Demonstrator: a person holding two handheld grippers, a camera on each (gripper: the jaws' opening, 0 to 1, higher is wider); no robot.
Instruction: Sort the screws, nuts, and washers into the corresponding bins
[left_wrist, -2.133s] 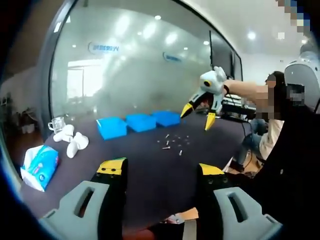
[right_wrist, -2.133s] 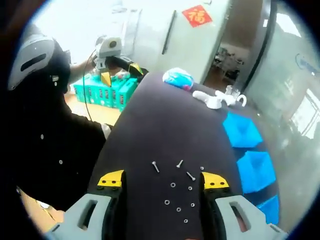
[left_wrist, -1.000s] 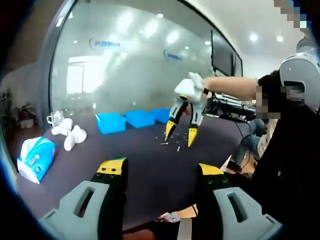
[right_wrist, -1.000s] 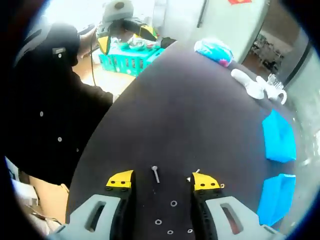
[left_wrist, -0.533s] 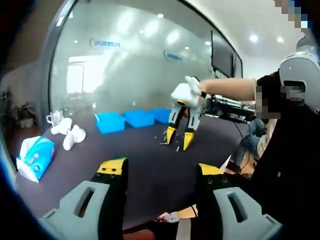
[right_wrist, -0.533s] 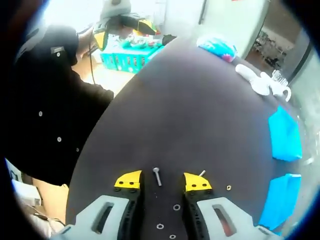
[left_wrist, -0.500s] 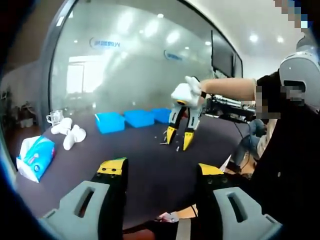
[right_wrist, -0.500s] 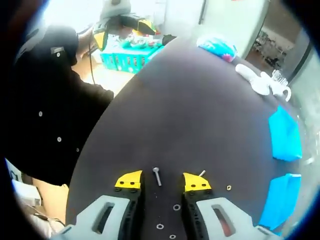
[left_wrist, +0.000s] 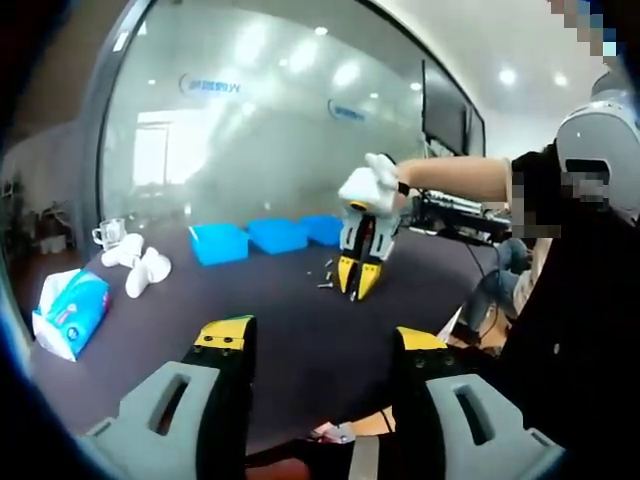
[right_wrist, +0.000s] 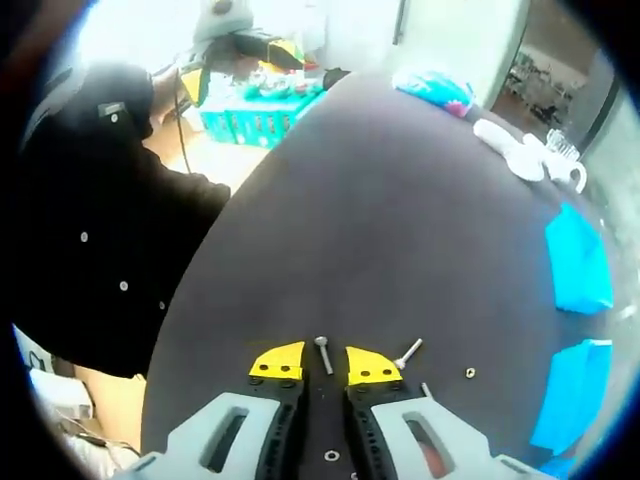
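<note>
My right gripper (right_wrist: 325, 364) rests its yellow tips on the dark table (right_wrist: 400, 220). The jaws stand close on either side of a small screw (right_wrist: 324, 352), with a thin gap left on each side. Another screw (right_wrist: 407, 352), a nut (right_wrist: 469, 373) and a washer (right_wrist: 325, 455) lie close by. The left gripper view shows the right gripper (left_wrist: 355, 278) pointing down among the scattered hardware (left_wrist: 327, 272). Three blue bins (left_wrist: 222, 243) (left_wrist: 279, 236) (left_wrist: 322, 229) stand in a row behind it. My left gripper (left_wrist: 323, 337) is open, hovering off the table's near edge with nothing in it.
A tissue pack (left_wrist: 70, 312), white objects (left_wrist: 140, 268) and a glass cup (left_wrist: 108, 236) sit at the table's left end. A person in black (right_wrist: 90, 220) stands by the table edge. A green crate (right_wrist: 250, 115) is on the floor beyond. A glass wall lies behind the bins.
The right gripper's jaws have narrowed around the screw and its camera has moved slightly closer. The left gripper has stayed in place.
</note>
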